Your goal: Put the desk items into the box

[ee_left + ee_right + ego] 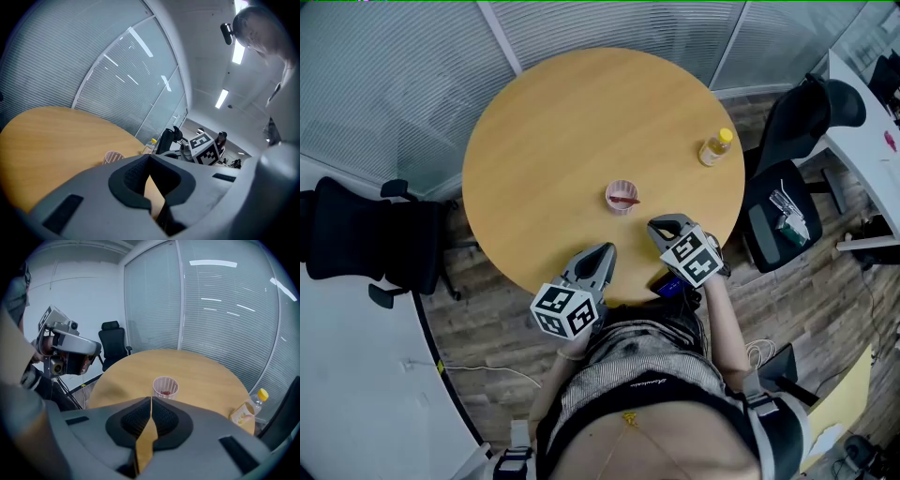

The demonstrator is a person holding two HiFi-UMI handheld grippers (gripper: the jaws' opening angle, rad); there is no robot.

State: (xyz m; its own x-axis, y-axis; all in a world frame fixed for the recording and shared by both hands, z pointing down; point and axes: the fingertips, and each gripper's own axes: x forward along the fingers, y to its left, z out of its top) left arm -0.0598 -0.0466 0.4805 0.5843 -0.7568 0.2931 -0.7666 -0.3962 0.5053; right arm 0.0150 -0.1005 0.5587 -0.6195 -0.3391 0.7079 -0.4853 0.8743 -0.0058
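Left gripper [605, 251] and right gripper [661, 225] sit low at the table [562, 122] edge, both pressed together and empty, aimed toward the upright pink mesh cup [621, 196]

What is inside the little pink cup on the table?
A small red thing lies inside the cup. It is too small to name, and anything under it is covered.

black office chair [366, 234] left, second chair [797, 122] right, slatted glass wall [384, 84] behind.
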